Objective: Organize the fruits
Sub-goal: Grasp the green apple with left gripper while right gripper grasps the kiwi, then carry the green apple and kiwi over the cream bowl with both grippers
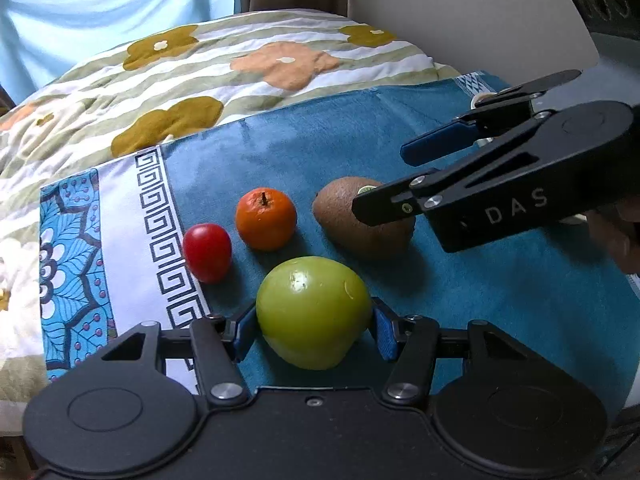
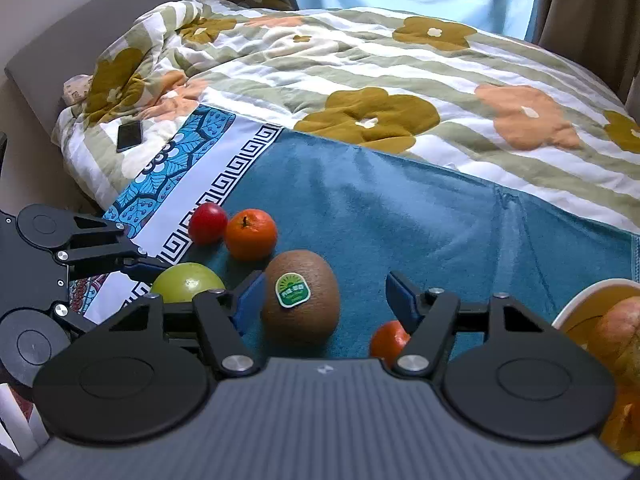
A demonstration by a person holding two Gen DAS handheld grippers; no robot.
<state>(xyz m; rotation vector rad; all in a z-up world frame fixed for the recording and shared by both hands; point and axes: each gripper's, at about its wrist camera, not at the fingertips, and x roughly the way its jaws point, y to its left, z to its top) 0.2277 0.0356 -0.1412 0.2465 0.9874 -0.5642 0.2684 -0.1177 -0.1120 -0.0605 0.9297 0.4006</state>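
On a teal cloth lie a red tomato, an orange tangerine, a brown kiwi with a green sticker and a green apple. My left gripper is shut on the green apple, with a blue pad against each side. My right gripper is open around the kiwi, its left pad close to it and its right pad apart from it. It also shows in the left wrist view. The apple, tomato and tangerine show in the right wrist view.
A second tangerine lies below the right gripper's right finger. A cream bowl with fruit stands at the right. A phone lies on the floral quilt behind the cloth.
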